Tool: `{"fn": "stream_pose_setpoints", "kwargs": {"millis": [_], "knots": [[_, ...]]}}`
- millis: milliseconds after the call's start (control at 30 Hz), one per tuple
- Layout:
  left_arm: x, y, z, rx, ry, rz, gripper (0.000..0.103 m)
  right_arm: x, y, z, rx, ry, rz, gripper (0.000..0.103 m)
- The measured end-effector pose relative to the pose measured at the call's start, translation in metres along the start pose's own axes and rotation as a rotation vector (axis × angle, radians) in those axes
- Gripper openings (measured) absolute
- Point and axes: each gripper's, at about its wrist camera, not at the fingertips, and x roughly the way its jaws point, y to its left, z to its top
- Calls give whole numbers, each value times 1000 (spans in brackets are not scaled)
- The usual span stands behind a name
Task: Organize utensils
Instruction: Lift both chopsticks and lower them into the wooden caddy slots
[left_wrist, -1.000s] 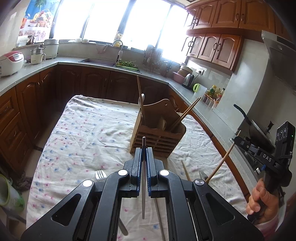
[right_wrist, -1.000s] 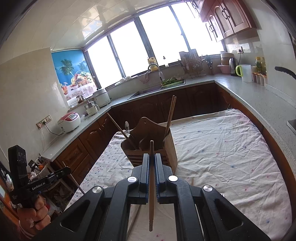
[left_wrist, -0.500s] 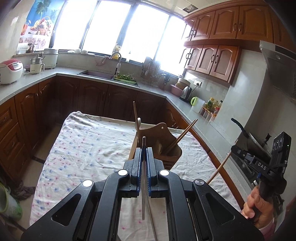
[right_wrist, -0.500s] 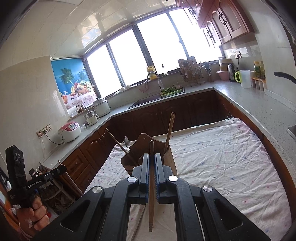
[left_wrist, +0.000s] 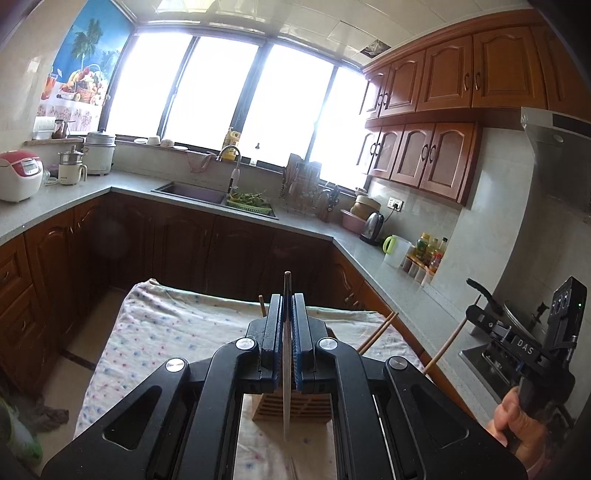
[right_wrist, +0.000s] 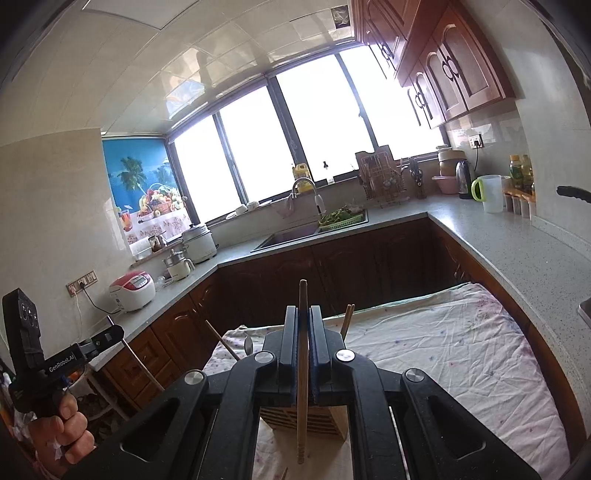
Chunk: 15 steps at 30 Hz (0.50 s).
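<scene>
Left wrist view: left tool (left_wrist: 287, 332) was clenched on an upright metal utensil (left_wrist: 286, 402); right tool (right_wrist: 303, 345) gripped an upright chopstick (right_wrist: 302, 387). Wooden holder (left_wrist: 291, 408) sat just below and ahead of both, equally near.

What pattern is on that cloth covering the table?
The tablecloth is white, sprinkled with small pink and blue spots; it shows best in the left wrist view.

**Camera Placement: Wrist Views**

Each wrist fisheye looks forward along its gripper fingers, from above the near end of the cloth-covered table (left_wrist: 177, 328), toward the far window. Both views share the wooden utensil holder (right_wrist: 321, 421), the sink (left_wrist: 192, 192) and the counter (right_wrist: 517, 251).
</scene>
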Motion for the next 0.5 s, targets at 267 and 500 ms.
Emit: {"fn": "stream_pose_setpoints", "kwargs": {"millis": [267,500], "knots": [[35,5,20,-47,-78,29,4,23,3,18,-35,-56,-36,5],[69,17,8,-104,-90,60,4,51,1,16,-63,-84,-66,5]]}}
